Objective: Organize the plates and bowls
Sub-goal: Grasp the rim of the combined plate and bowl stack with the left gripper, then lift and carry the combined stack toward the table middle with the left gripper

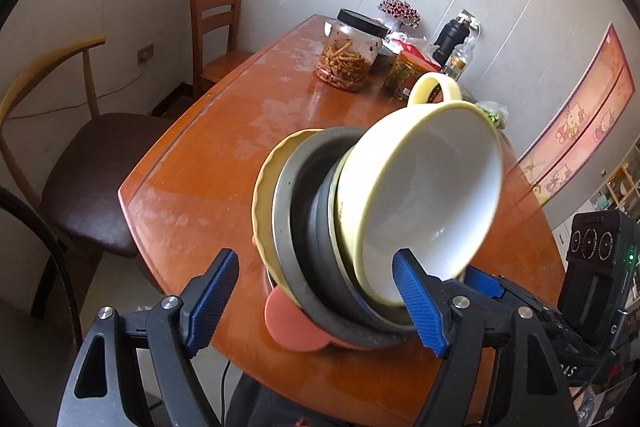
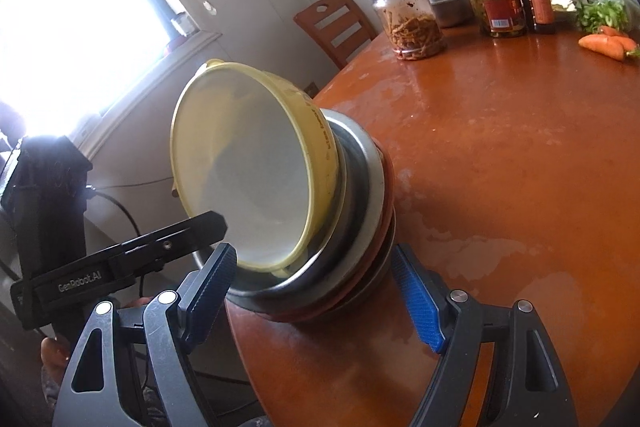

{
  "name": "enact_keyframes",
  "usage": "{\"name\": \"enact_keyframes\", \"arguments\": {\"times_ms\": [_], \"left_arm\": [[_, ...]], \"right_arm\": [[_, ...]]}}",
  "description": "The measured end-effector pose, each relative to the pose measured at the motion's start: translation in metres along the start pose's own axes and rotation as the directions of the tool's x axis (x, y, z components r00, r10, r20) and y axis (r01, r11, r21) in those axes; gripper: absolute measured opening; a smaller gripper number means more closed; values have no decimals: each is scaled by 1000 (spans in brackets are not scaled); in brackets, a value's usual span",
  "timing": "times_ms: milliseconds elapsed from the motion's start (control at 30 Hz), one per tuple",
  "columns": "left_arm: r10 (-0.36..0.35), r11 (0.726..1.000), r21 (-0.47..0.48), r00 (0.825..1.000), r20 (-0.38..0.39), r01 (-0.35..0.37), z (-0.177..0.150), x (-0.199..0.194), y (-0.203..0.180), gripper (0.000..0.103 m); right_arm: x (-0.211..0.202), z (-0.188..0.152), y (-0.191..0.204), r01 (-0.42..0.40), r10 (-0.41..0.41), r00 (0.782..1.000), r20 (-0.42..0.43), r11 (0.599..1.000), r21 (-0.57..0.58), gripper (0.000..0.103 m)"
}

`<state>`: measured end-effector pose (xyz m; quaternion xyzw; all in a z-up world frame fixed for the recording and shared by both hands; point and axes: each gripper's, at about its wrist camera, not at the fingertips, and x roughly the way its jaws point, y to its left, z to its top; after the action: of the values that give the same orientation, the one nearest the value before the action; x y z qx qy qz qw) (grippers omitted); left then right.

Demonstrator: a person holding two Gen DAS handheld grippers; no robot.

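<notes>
The yellow ceramic bowl with a white inside [image 1: 424, 195] tops a tilted stack of nested dishes [image 1: 304, 227] at the near edge of the orange wooden table [image 1: 224, 131]. The left gripper [image 1: 316, 297], angled downward, straddles the stack, its jaws wide and opening. The right gripper [image 2: 316, 291] likewise straddles it, tilted down, jaws wide.

**Daylight from a blown-out window, strong fisheye warp**

Light comes from the window [image 2: 80, 7], which burns to pure white in the right wrist view and washes out the wall and sill around it. That side of the frame is hazy, and the dark gear below it sits in near silhouette. The left wrist view is evenly lit, soft and without hard shadows. The table [image 1: 224, 131] shows pale glare patches in both views. The bowl [image 1: 432, 187] has a soft grey shadow inside and slightly smeared rims. Both pictures bend straight lines near the edges, and black corners ring each circle. Far shelves at the right edge blur.
</notes>
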<state>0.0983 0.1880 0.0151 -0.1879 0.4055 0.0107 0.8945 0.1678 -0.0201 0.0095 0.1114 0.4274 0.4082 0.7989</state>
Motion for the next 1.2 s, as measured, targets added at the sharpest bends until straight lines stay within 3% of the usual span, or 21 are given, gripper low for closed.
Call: {"name": "enact_keyframes", "arguments": {"times_ms": [267,600,833,1200], "left_arm": [[-4,1000,4,998,-62,4,7,28,8,79],[-59,998,-9,992,-115,58,16,45,9,83],[-161,986,-72,975,-156,151,23,61,19,84],[-127,992,-37,979,-157,123,27,67,9,88]], "right_arm": [[15,7,-8,12,-11,1000,-27,1000,19,80],[33,12,-16,4,-1,998,-59,999,42,81],[34,13,-20,-15,16,999,-36,999,35,81],[30,17,-24,-11,11,1000,-24,1000,2,80]]}}
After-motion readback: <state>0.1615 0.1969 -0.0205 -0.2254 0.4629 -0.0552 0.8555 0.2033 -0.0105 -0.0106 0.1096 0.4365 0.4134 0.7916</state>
